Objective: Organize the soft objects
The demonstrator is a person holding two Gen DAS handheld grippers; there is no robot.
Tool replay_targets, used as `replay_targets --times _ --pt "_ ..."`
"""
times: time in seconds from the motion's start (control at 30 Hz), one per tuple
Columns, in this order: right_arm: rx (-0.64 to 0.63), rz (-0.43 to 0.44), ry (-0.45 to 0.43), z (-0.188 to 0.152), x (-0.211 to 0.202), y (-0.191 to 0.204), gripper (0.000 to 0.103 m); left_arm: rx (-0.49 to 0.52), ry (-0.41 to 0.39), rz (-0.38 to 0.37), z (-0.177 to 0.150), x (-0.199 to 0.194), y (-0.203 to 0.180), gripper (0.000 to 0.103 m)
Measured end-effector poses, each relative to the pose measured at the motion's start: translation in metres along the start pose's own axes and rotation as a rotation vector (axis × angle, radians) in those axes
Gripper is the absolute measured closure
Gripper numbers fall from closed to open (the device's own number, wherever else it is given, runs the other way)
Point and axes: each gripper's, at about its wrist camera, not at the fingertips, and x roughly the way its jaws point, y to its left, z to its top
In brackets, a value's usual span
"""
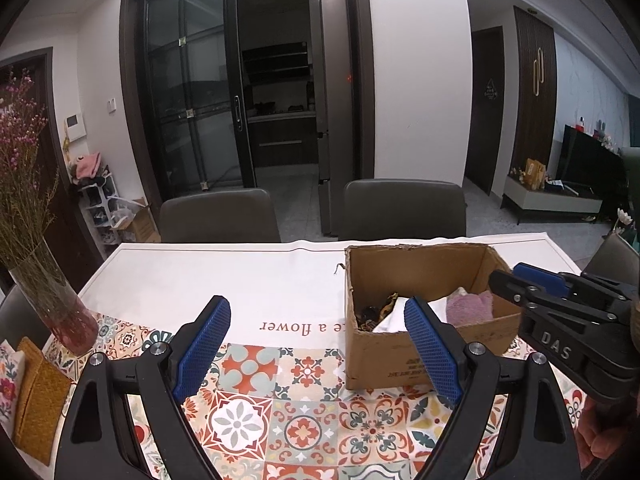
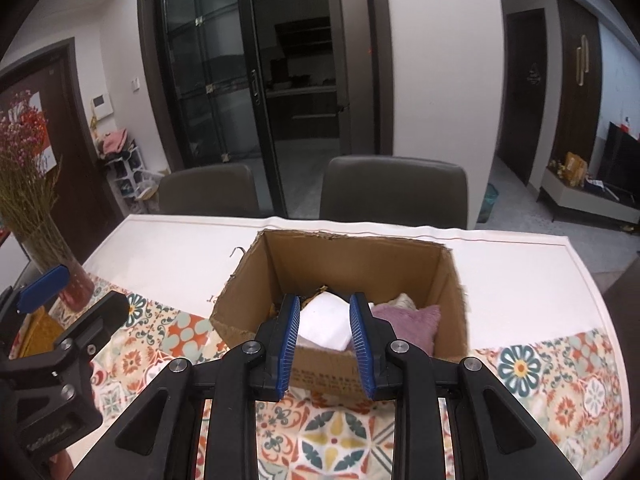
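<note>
A dining table (image 1: 224,276) under a white cloth with a patterned tile band along its near side fills the foreground; two grey chairs (image 1: 220,216) stand at its far edge, and behind them are dark sliding glass doors (image 1: 188,80) and a tiled floor.

An open cardboard box (image 2: 360,258) sits on the right half of the table, its near wall over the tile band and its far wall just short of the table's far edge. Inside it lie a white folded cloth (image 2: 326,326), a purple fluffy cushion (image 2: 412,322) to the right of it, and something dark and yellow at the left, too hidden to name.

The right gripper (image 2: 325,342) hangs over the box's near wall. Its blue pads (image 2: 290,344) stand moderately apart with the white cloth seen between them; whether they touch it cannot be told.

The left gripper (image 1: 318,350) is spread wide, holding nothing, over the tile band left of the box; its right pad overlaps the box's near left corner in this view.

A glass vase of dried flowers (image 1: 56,300) stands at the table's left edge, near a yellow woven mat (image 1: 40,400). Bare white cloth stretches between vase and box.
</note>
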Motion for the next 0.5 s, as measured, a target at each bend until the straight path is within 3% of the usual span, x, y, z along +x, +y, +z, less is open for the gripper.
replay_targets --times 0.33,0.5 --pt "0.024 -0.04 -0.055 -0.018 -0.063 0.006 0.075 0.015 -0.042 -0.007 -0.008 -0.047 -0.005 0.012" --pt "0.027 -0.053 -0.085 -0.03 -0.092 0.002 0.066 0.011 -0.054 -0.004 -0.015 -0.071 -0.012 0.011"
